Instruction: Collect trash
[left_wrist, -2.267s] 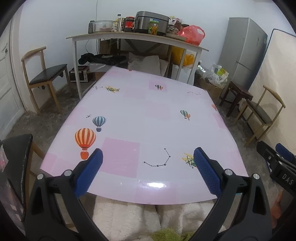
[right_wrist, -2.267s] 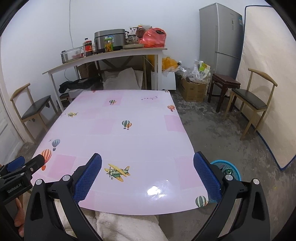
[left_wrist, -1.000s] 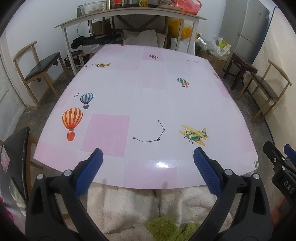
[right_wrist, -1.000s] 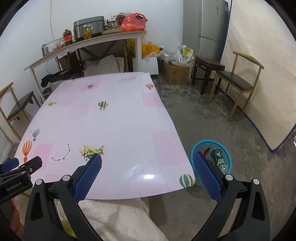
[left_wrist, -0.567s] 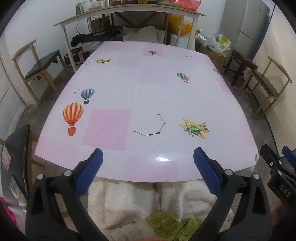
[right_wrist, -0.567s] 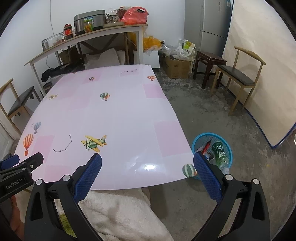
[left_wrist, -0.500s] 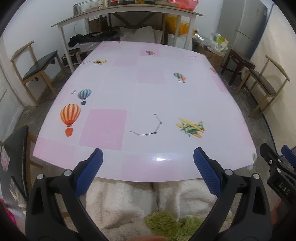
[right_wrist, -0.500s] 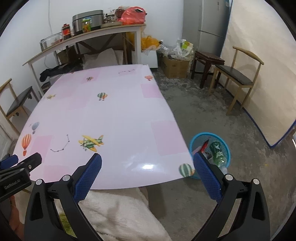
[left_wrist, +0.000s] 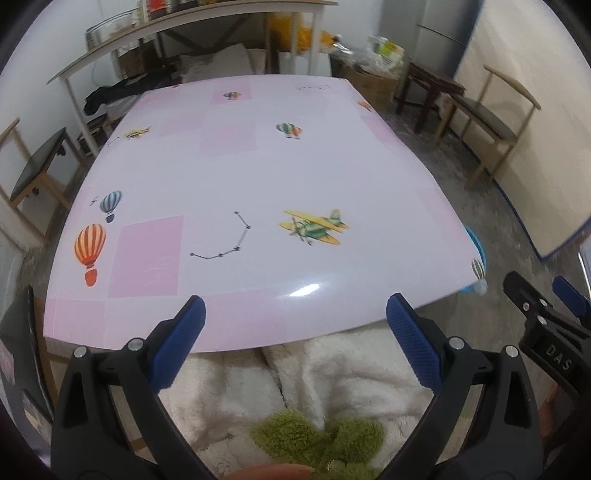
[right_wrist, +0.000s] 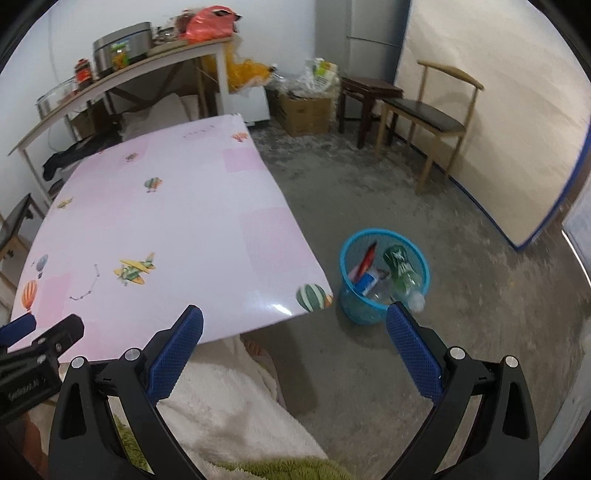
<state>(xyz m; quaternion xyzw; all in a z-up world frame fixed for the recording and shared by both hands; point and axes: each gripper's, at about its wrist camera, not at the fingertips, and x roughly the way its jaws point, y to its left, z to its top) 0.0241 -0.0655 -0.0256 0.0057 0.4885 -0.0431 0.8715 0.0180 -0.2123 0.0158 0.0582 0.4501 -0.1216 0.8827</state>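
Observation:
A blue mesh trash basket (right_wrist: 356, 312) stands on the floor by the table's near right corner. It holds a green plastic bottle (right_wrist: 400, 266), a red wrapper and other packets. A sliver of its rim (left_wrist: 476, 242) shows past the table edge in the left wrist view. The pink table (left_wrist: 258, 177) with balloon and plane prints carries no loose items; it also shows in the right wrist view (right_wrist: 177, 221). My left gripper (left_wrist: 295, 336) is open and empty above the table's near edge. My right gripper (right_wrist: 293, 343) is open and empty, above the floor beside the basket.
A wooden chair (right_wrist: 432, 118) and a dark stool (right_wrist: 365, 92) stand at the right by a leaning mattress (right_wrist: 498, 110). A cluttered shelf table (right_wrist: 122, 70) lines the back wall. A cardboard box (right_wrist: 306, 110) sits on the floor. A white fleece (left_wrist: 332, 376) lies below the grippers.
Both grippers have swung to the right. The basket has come fully into the right wrist view. Both stay open and empty.

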